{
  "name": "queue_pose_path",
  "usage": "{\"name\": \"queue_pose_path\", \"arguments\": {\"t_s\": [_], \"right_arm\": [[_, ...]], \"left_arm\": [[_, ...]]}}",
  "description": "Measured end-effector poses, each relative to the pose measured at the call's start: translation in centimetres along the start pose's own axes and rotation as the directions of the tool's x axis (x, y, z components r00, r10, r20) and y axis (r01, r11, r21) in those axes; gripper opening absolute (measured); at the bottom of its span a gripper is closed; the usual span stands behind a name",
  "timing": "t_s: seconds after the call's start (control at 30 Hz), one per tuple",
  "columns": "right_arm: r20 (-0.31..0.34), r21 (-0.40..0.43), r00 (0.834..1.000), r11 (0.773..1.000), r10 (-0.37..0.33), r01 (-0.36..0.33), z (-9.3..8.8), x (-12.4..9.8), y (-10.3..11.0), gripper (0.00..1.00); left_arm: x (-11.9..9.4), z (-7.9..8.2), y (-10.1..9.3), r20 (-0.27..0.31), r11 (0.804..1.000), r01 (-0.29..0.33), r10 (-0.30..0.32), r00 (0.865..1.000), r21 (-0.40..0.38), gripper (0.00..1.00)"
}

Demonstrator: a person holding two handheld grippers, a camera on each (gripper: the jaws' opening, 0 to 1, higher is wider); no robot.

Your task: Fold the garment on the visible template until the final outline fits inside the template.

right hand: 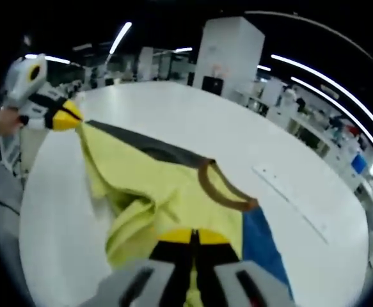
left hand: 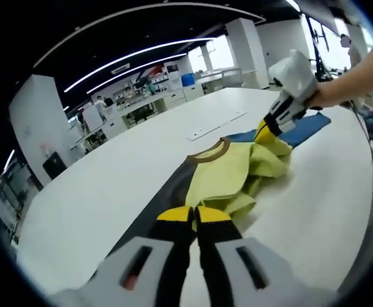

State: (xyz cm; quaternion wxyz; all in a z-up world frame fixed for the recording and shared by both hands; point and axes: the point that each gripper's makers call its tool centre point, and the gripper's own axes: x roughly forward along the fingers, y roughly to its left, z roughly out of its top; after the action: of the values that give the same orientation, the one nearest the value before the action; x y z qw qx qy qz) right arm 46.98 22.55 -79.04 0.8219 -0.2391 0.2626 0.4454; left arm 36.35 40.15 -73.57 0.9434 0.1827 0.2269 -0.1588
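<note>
Left gripper view: both tools, left tool (left hand: 194, 213) and right tool (left hand: 267, 131), reach level, pinching the yellow garment's (left hand: 228, 174) opposite ends.

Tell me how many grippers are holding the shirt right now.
2. The left gripper pinches one end of the shirt; the right gripper pinches the opposite end.

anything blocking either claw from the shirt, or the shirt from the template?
Nothing visible. Both claws, left and right, are already shut on the yellow shirt, which lies across the dark template on the white table.
</note>
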Motion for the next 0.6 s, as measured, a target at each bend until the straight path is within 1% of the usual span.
{"name": "queue_pose_path", "arguments": {"t_s": [0.07, 0.13, 0.23, 0.27, 0.33, 0.37, 0.4, 0.53, 0.6], "right_arm": [[0.004, 0.006, 1.000, 1.000, -0.002, 0.002, 0.1, -0.5, -0.1, 0.00], [0.022, 0.020, 1.000, 1.000, -0.002, 0.001, 0.3, -1.1, -0.1, 0.01], [0.042, 0.032, 0.999, 0.999, -0.005, 0.004, 0.4, -2.4, 0.2, 0.07], [0.046, 0.037, 0.999, 0.999, -0.005, 0.003, 0.0, -2.5, 0.1, 0.09], [0.057, 0.049, 0.998, 0.999, -0.003, 0.000, -0.1, -3.2, 0.4, 0.13], [0.060, 0.057, 0.998, 0.998, 0.005, -0.008, -0.4, -3.7, 0.8, 0.15], [0.056, 0.058, 0.998, 0.998, 0.003, -0.007, -0.9, -3.7, 1.0, 0.16], [0.031, 0.047, 1.000, 0.999, 0.005, -0.007, -2.7, -4.6, 2.2, 0.17], [0.026, 0.072, 1.000, 0.997, 0.012, -0.014, -3.8, -4.9, 2.8, 0.16]], "left_arm": [[0.0, 0.0, 0.0, -0.002, 1.000, 0.000, 0.000, 1.000, 0.000, 0.00], [0.0, 0.0, 0.0, -0.003, 1.000, 0.002, -0.002, 1.000, 0.001, 0.00], [-0.1, -0.1, -0.1, -0.005, 1.000, 0.003, -0.003, 1.000, 0.002, 0.00], [-0.1, -0.1, -0.1, -0.005, 1.000, 0.003, -0.003, 1.000, 0.001, 0.00], [-0.1, -0.2, -0.1, -0.006, 1.000, 0.002, -0.002, 1.000, -0.001, 0.00], [0.0, -0.2, -0.1, -0.008, 1.000, 0.003, -0.003, 1.000, 0.000, 0.00], [0.0, -0.2, -0.1, -0.009, 1.000, 0.003, -0.003, 1.000, 0.000, 0.00], [0.0, -0.3, -0.3, -0.012, 1.000, 0.004, -0.004, 1.000, 0.002, 0.00], [0.0, -0.4, -0.3, -0.014, 1.000, 0.005, -0.005, 1.000, 0.001, 0.00]]}}
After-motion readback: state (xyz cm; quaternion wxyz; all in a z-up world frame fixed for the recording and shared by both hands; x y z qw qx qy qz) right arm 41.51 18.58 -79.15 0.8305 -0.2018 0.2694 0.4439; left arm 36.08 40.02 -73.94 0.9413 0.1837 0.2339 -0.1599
